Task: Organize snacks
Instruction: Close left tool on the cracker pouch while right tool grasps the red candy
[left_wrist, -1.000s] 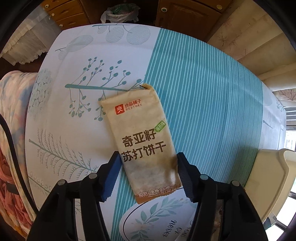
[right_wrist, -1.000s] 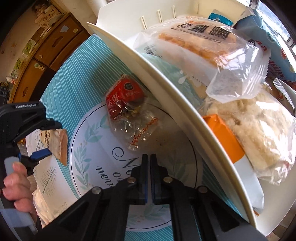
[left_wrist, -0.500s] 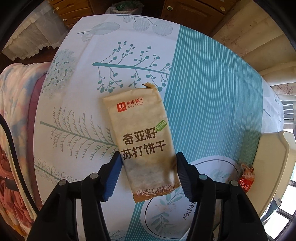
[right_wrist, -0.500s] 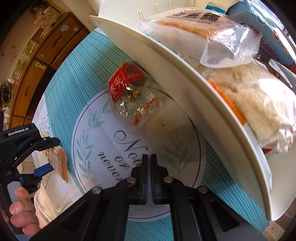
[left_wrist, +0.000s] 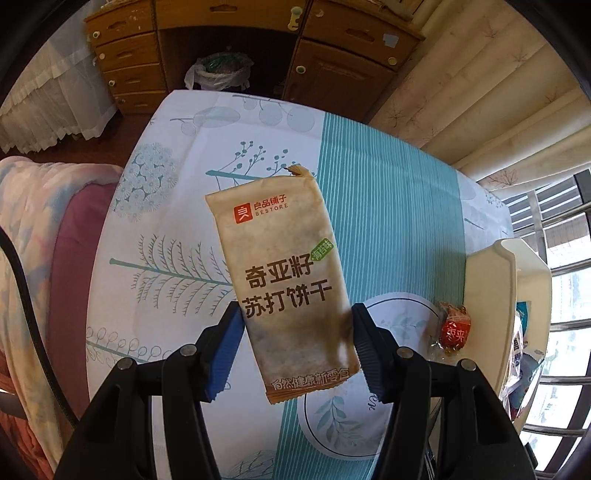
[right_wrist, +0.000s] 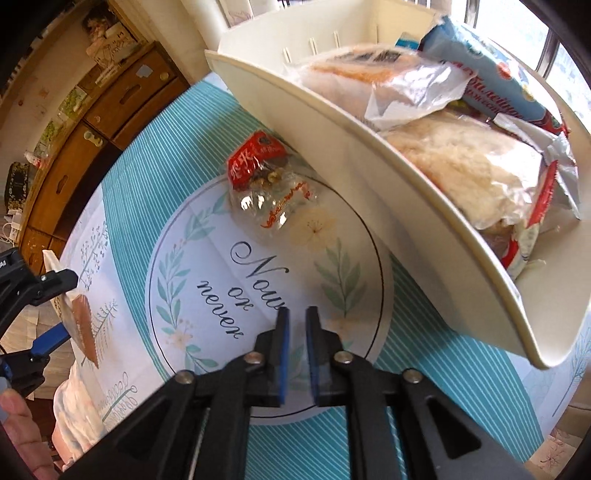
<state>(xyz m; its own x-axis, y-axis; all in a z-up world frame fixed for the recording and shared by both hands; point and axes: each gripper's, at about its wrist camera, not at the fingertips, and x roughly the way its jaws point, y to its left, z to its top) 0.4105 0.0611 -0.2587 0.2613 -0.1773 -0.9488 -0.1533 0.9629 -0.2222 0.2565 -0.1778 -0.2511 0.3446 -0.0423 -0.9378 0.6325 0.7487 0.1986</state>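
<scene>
the left gripper (left_wrist: 295, 343) has its fingers clamped across the lower half of a tan paper cracker packet (left_wrist: 284, 266), lifted clear of the teal-striped worktop (left_wrist: 388, 206), its long axis running away from the fingers. to the right, a small red-and-clear nut packet (right_wrist: 269, 184) lies just beside the cream plastic bin (right_wrist: 369, 173), ahead of the right gripper (right_wrist: 297, 350), whose fingers have just been opening, nothing between them; it is the nearer.
</scene>
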